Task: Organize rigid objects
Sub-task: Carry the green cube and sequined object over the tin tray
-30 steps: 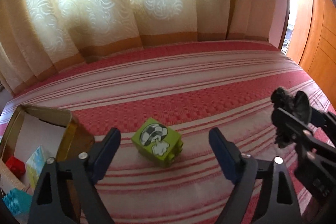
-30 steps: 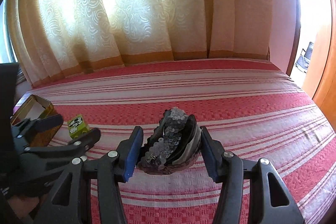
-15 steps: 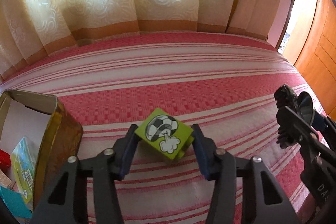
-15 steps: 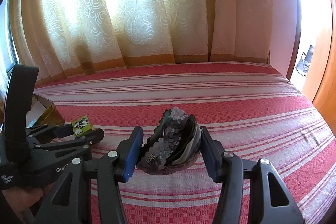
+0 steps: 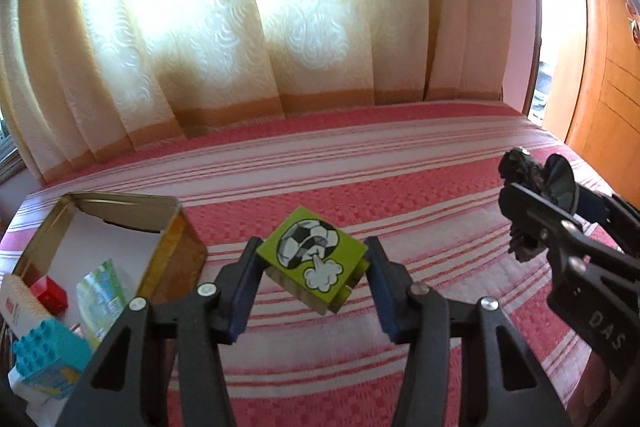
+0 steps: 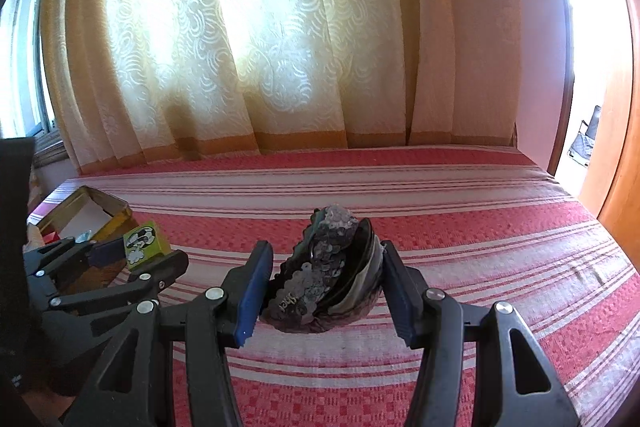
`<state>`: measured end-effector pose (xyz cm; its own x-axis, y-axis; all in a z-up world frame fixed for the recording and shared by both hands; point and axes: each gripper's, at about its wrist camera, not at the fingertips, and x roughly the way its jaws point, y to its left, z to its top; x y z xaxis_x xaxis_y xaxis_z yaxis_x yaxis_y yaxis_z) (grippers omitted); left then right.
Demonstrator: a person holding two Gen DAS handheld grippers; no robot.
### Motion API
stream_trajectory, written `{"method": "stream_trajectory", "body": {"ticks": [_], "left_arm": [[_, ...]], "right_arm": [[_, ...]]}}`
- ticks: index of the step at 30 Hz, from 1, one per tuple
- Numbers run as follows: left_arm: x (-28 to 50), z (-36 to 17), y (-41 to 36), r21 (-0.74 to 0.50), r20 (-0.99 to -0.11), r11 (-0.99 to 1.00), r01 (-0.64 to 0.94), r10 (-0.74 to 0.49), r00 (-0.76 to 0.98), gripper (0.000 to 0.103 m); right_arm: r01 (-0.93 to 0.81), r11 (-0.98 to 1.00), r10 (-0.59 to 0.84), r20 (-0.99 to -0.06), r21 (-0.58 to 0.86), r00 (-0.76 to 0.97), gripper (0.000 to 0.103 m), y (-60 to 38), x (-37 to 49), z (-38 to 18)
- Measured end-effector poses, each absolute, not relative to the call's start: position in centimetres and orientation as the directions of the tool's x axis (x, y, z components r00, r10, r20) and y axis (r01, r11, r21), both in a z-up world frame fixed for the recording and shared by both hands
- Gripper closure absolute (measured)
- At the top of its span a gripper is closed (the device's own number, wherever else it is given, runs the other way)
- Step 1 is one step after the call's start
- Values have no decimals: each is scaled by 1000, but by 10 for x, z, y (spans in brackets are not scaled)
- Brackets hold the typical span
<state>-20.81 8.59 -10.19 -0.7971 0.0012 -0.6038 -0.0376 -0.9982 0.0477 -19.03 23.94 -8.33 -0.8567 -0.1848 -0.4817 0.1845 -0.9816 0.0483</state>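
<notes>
Fingers of the left gripper clamp the green block by its flat sides above the bedspread, near the tin; it looks light, stiff, smooth.

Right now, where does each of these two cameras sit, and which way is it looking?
Left wrist: sits on the left gripper, facing the curtain across the striped bedspread; it holds a green football block, tin at left.
Right wrist: sits on the right gripper, facing the same way; it holds a sequinned pouch.
Shared: block, tin, bedspread, and each view shows the other gripper.
</notes>
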Motion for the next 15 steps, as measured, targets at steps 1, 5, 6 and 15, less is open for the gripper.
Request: {"method": "stream_trajectory", "body": {"ticks": [1,5,6,15], "left_arm": [[-204,-100,83,40,-594,-999,-31,1,-805,52],[-195,-97,74,20,-579,-1000,-13,-1,-815,52],[-194,-97,72,15,-579,-1000,-12,1,-815,52],[-178,-90,68,9,-549,-1000,2,-6,-836,52]], "right_arm": [[186,-981,-187,-475,50,-860,47,240,-188,-83],[192,-980,-194,-459,52,-867,47,239,-184,-83],[193,-980,-195,-455,51,-869,47,239,-183,-83],[202,-978,-202,-432,47,-879,47,235,-174,-82]]}}
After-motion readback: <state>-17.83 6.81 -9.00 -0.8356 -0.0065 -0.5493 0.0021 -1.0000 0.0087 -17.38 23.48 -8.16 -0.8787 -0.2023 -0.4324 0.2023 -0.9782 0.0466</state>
